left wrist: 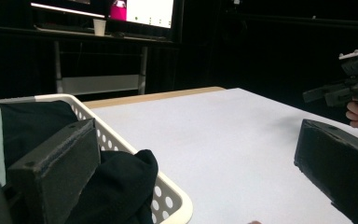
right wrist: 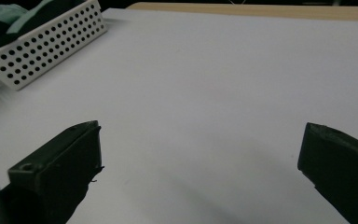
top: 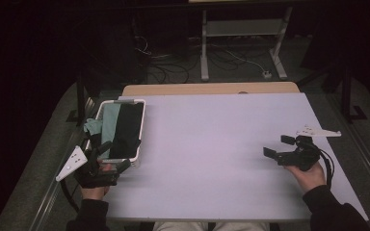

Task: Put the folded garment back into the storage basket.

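Observation:
A white perforated basket (top: 141, 130) stands at the table's left edge, holding a black cloth (top: 127, 127) and a teal cloth (top: 108, 122). My left gripper (top: 115, 156) is open at the basket's near end. In the left gripper view (left wrist: 191, 154) one jaw is over the basket (left wrist: 163, 196), where the black cloth (left wrist: 121, 186) drapes over the rim, and the other jaw is over bare table. My right gripper (top: 278, 146) is open and holds nothing, low over the table's right side. In its own view (right wrist: 198, 140) the jaws are spread wide, with the basket (right wrist: 42, 46) far off.
The white tabletop (top: 212, 144) stretches between the two grippers, with a wooden strip along its far edge. Beyond it are a desk frame and floor cables (top: 173, 67). The room around is dark, with a lit monitor (left wrist: 144, 11) at the back.

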A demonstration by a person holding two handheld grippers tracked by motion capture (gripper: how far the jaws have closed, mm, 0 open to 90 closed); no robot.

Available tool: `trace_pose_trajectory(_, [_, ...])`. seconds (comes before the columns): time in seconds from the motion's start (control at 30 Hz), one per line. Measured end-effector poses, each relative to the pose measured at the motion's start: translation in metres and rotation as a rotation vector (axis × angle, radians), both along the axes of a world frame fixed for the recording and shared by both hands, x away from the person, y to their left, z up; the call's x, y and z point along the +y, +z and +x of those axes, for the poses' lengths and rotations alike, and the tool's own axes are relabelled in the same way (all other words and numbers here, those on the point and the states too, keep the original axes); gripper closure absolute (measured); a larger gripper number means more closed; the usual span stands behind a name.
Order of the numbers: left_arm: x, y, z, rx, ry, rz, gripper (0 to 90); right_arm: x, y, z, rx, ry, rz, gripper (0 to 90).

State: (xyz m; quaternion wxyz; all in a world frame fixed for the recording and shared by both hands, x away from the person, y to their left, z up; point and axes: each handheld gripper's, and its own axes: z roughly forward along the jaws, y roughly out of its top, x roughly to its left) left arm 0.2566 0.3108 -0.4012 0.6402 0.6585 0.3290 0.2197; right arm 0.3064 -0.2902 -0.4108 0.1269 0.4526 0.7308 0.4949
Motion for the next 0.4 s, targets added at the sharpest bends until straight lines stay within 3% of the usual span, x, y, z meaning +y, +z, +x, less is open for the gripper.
trace_pose_trajectory(0.17, [0.0, 0.0, 0.0, 0.0, -0.001, 0.0, 0.0, -0.004, -0.003, -0.009, -0.024, -0.032, -0.018, 0.0])
trace_pose_trajectory(0.4, [0.0, 0.001, 0.0, -0.002, -0.001, -0.004, 0.0, -0.008, -0.012, -0.015, -0.004, -0.044, -0.015, 0.0])
